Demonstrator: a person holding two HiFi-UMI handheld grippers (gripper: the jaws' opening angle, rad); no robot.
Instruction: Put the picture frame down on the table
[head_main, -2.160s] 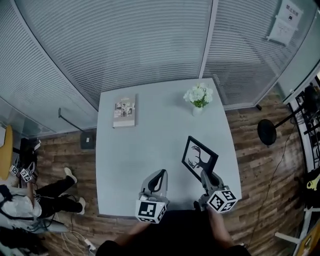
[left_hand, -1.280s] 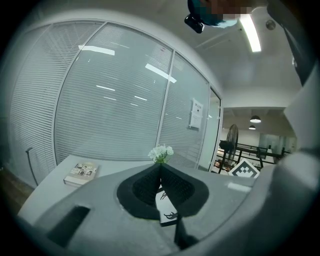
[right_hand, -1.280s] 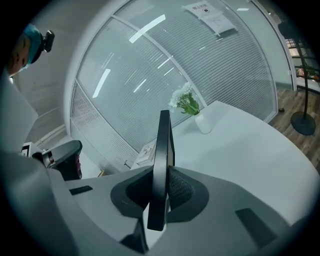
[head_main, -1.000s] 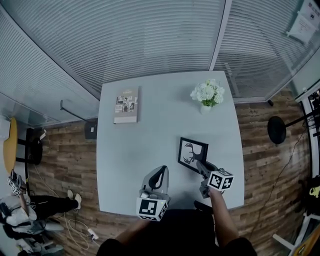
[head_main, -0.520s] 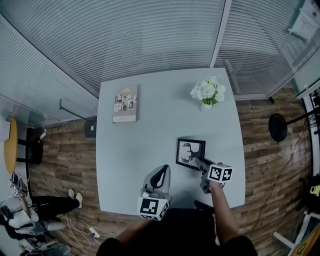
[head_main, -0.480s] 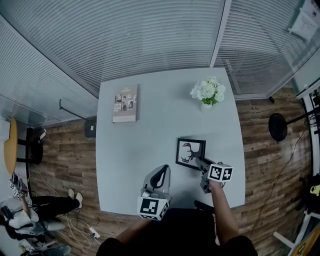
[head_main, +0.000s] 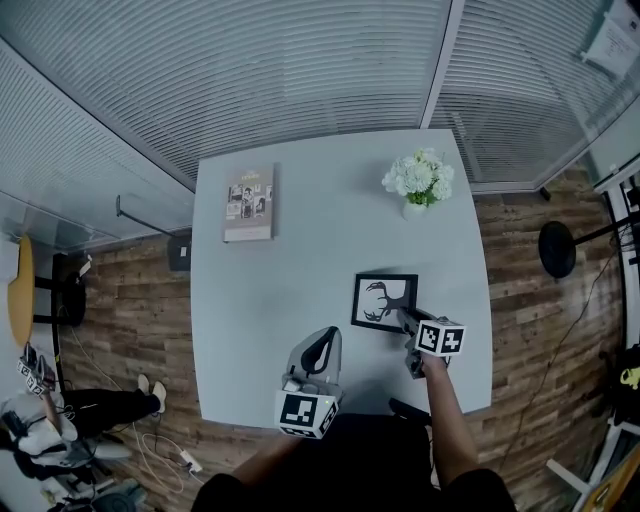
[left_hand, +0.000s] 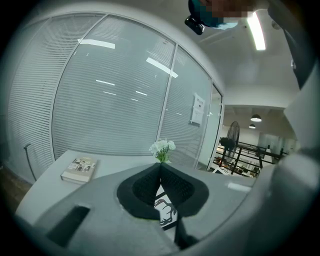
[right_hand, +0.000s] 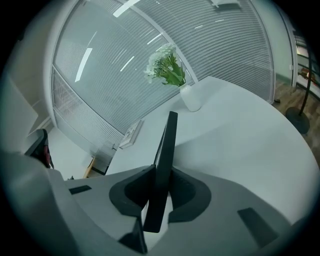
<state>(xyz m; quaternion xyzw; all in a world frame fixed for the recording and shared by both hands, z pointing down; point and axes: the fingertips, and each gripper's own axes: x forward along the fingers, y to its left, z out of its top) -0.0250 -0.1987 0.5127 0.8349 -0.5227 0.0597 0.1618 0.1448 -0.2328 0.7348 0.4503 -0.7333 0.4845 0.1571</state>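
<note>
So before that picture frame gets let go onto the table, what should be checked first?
1. Grip: right gripper fingers closed on the picture frame edge: ok.
2. Landing spot: table bare around the frame; book and flower vase well away: ok.
3. Frame fully resting on the table: cannot tell; from the head view it looks low and nearly flat.
4. Picture side up: deer print faces up: ok.
5. Left gripper clear: shut, empty, apart from the frame: ok.
</note>
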